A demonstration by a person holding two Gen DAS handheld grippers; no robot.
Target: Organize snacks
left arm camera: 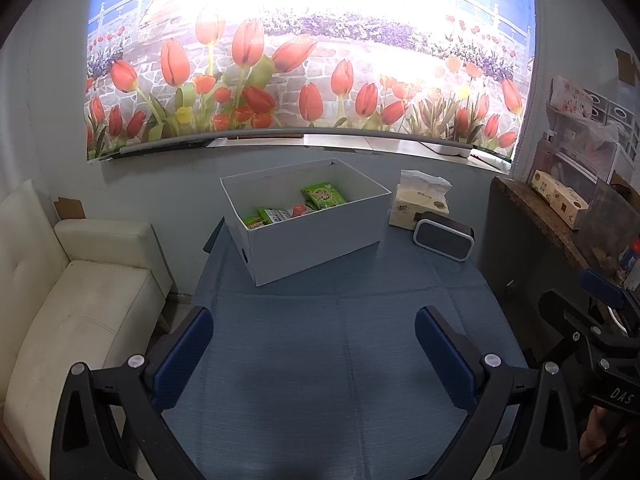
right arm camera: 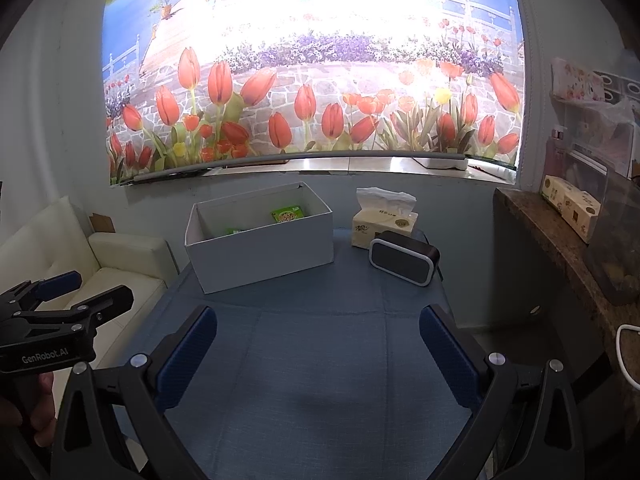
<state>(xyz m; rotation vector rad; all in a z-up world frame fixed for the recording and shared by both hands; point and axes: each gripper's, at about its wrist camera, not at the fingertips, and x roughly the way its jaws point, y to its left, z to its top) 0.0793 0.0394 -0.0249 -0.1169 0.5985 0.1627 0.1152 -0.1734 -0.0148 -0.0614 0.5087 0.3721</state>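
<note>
A white open box [left arm camera: 312, 240] stands at the far side of the blue-clothed table [left arm camera: 340, 360]. Inside lie green snack packets [left arm camera: 323, 196], a smaller green packet [left arm camera: 256, 222] and a red item [left arm camera: 299, 210]. The box also shows in the right wrist view [right arm camera: 260, 256] with a green packet [right arm camera: 288, 213] visible inside. My left gripper [left arm camera: 314, 332] is open and empty, held above the near table, well short of the box. My right gripper [right arm camera: 318, 332] is open and empty, also above the near table. Each gripper appears at the edge of the other's view.
A tissue pack [left arm camera: 420, 204] and a black speaker [left arm camera: 444, 240] sit right of the box. A white sofa [left arm camera: 80, 300] stands left of the table. A dark counter [left arm camera: 560, 232] with boxes and containers is on the right. A tulip-print blind hangs behind.
</note>
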